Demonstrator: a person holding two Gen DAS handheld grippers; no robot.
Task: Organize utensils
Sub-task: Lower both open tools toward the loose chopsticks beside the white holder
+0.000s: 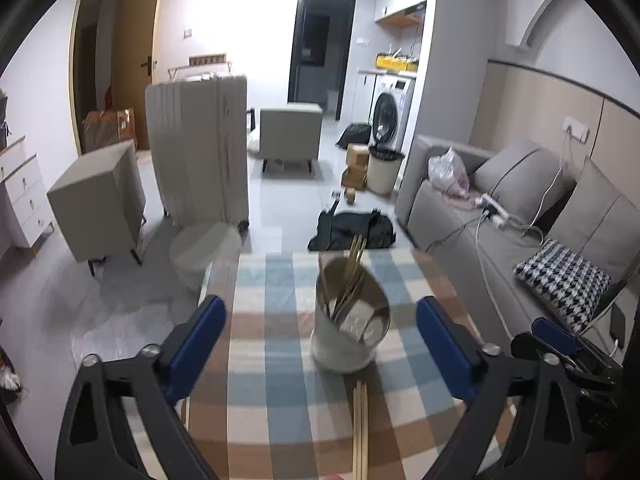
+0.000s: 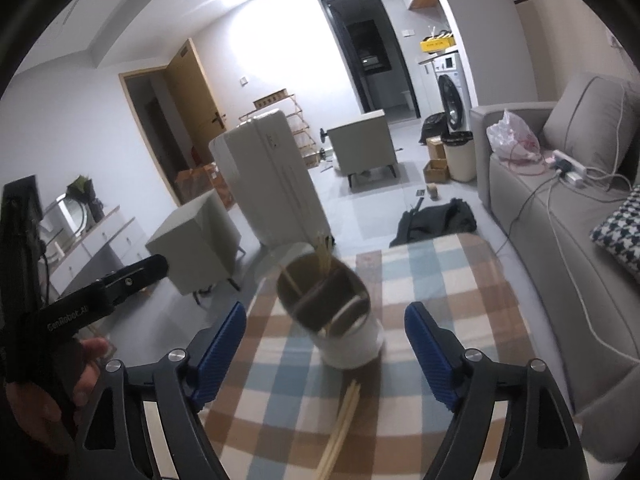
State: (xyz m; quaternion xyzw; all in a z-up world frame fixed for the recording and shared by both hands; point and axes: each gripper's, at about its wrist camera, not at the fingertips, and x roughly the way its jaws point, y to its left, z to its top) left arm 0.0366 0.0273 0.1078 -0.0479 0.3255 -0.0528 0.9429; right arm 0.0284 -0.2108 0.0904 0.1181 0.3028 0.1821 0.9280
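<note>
A table covered by a blue, tan and white checked cloth (image 1: pixel 280 384) fills the lower part of both wrist views. Near its far middle stands a white cylindrical utensil holder with a divided metal-lined interior (image 1: pixel 346 344); several pale wooden chopsticks (image 1: pixel 354 268) stand in its far compartment, their tips rising above the rim, and something flat and silvery, too blurred to identify, leans in a nearer compartment. A second bundle of loose wooden chopsticks (image 1: pixel 360 428) lies flat on the cloth just in front of the holder, its far end close to the holder's base.

The left gripper (image 1: pixel 322 340), black-framed with blue finger pads, has its jaws spread wide and grasps nothing; the holder sits between the two fingers in view, beyond their tips, and the loose bundle lies on the cloth between the jaws, nearer the right-hand finger. The right gripper (image 2: pixel 326 344) is likewise released and empty, with the holder ahead between its fingertips and the loose bundle running on the cloth below the gap.
</note>
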